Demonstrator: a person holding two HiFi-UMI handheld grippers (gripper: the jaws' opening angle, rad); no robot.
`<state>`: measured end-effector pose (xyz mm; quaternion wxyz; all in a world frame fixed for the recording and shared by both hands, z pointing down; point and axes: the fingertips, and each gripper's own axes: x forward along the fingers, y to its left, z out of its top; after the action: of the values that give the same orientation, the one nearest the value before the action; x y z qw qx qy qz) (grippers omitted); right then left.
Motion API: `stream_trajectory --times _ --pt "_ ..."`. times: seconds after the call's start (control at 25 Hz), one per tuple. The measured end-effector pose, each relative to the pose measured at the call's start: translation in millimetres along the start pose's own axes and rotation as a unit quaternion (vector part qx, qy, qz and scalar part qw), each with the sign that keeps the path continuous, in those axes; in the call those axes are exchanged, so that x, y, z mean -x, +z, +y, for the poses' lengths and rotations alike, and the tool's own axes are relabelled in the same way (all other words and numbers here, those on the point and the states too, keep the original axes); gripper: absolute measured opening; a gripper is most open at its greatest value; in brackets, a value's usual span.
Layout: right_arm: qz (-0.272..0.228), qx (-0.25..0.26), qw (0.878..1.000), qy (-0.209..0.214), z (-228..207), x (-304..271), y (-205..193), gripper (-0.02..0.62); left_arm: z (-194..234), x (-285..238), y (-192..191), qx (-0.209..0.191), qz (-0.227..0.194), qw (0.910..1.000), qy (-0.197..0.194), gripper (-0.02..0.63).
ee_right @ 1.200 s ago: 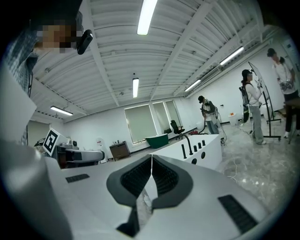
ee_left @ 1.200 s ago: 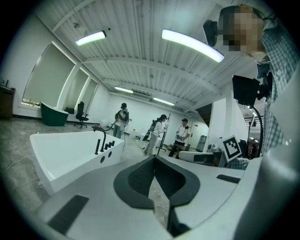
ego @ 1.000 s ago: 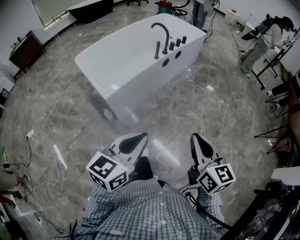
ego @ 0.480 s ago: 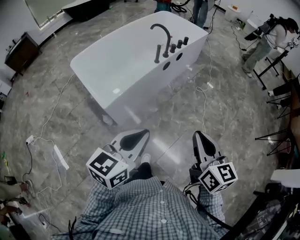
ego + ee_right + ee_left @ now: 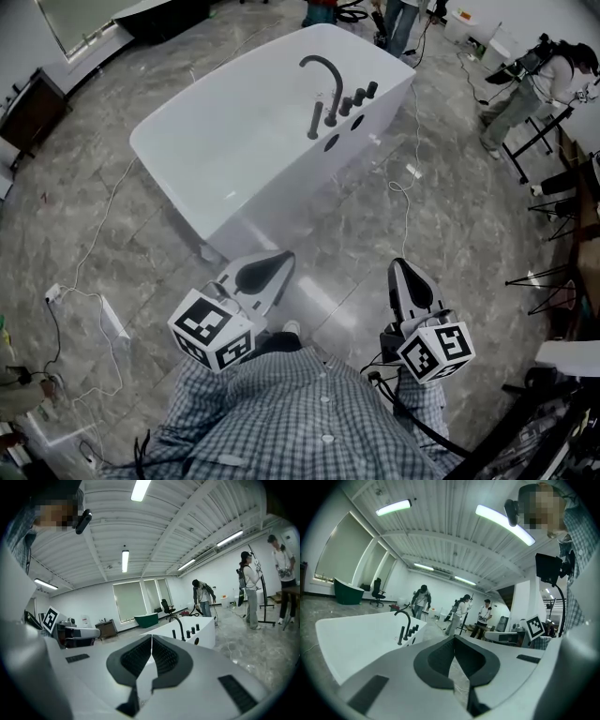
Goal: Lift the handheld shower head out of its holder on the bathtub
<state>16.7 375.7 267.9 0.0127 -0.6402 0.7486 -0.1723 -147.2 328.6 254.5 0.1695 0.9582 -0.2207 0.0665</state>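
A white bathtub (image 5: 225, 141) stands on the grey floor ahead of me. On its far right rim are a dark arched faucet (image 5: 323, 75), a row of knobs (image 5: 359, 97) and the upright dark handheld shower head (image 5: 315, 120) in its holder. My left gripper (image 5: 286, 255) and right gripper (image 5: 396, 265) hang side by side over the floor, short of the tub, both shut and empty. The left gripper view has the left gripper (image 5: 453, 636) with the shower head (image 5: 400, 635) far off at the left. In the right gripper view the right gripper (image 5: 151, 636) points at the tub (image 5: 201, 637).
Cables (image 5: 405, 202) trail over the floor right and left of the tub, and a power strip (image 5: 112, 321) lies at the left. People (image 5: 525, 80) and black stands (image 5: 553, 197) fill the right side. A dark cabinet (image 5: 28, 108) is at the far left.
Both grippers have moved forward together toward the bathtub, which now sits larger and nearer in the head view. Their jaws stay shut.
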Motion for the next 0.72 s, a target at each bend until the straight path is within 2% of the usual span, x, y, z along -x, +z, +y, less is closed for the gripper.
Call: stream_trajectory --times 0.32,0.72 --pt "-0.001 0.006 1.000 0.003 7 -50 16 0.018 48 -9 21 0.003 -0.009 1.0000 -0.001 -0.002" --pt "0.012 0.006 1.000 -0.007 7 -72 13 0.018 74 -10 20 0.008 -0.004 1.0000 -0.002 -0.002"
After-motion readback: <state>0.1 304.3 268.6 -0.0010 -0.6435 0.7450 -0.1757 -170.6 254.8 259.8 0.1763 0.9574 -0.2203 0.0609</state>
